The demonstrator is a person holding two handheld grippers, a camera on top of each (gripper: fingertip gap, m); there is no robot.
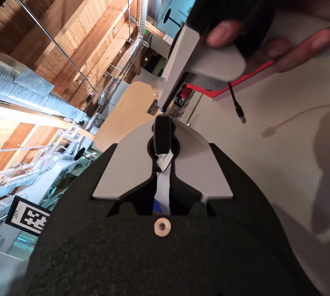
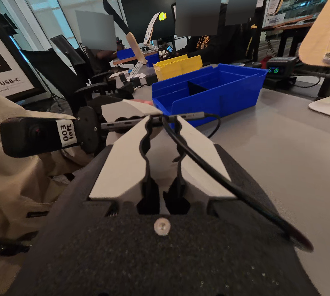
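Observation:
My left gripper is shut on a slim grey hub, seen end-on between its fingers. In the right wrist view the left gripper comes in from the left and holds the hub level above the table. My right gripper is shut on the plug end of a black cable, right at the hub's side. The cable trails back over its right finger. In the left wrist view a hand holds the right gripper, tips just above the hub, and a loose connector dangles below it.
A blue divided bin stands on the grey table just behind the grippers, with a yellow bin farther back. A dark monitor, black office chairs and seated people are beyond the table. A black power unit sits far right. Only a small space, under 4 cm, lies between the two pairs of fingers.

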